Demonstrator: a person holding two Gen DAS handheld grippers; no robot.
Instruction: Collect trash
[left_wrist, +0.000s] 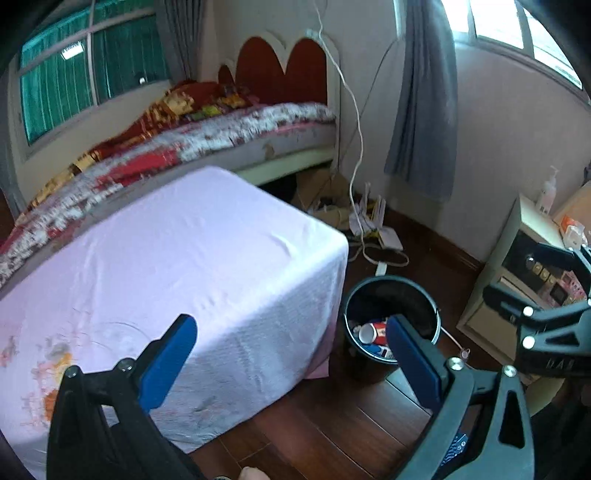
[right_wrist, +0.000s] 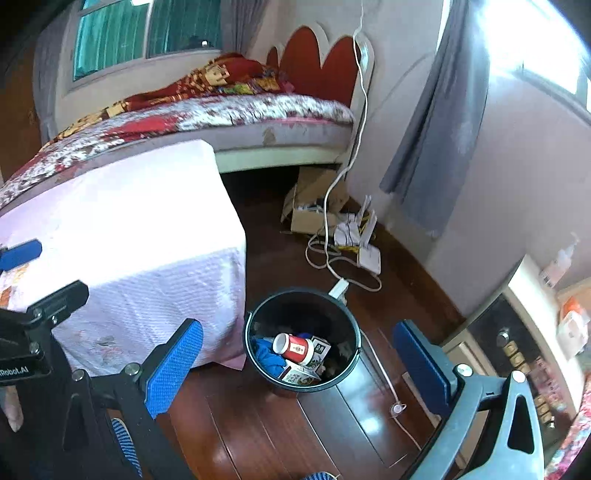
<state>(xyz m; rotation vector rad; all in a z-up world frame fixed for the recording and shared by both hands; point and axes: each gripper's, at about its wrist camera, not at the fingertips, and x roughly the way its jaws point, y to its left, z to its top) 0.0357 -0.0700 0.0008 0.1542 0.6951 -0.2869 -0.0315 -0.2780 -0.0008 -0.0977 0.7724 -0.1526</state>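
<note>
Bin (right_wrist: 258, 325) holds cup (right_wrist: 293, 346) and cartons beside the cleared table (right_wrist: 147, 236).
We hold left gripper (left_wrist: 291, 363) and right gripper (right_wrist: 299, 363) spread, released and empty, above it.

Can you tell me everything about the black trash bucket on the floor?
The trash bucket is round, black and looks like plastic, with a thin wire handle folded down along its rim. It stands upright and open on the dark wooden floor, close beside the table draped in a pink cloth. Inside lie a red and white paper cup on its side, small printed cartons and something blue. Neither gripper touches it.
</note>
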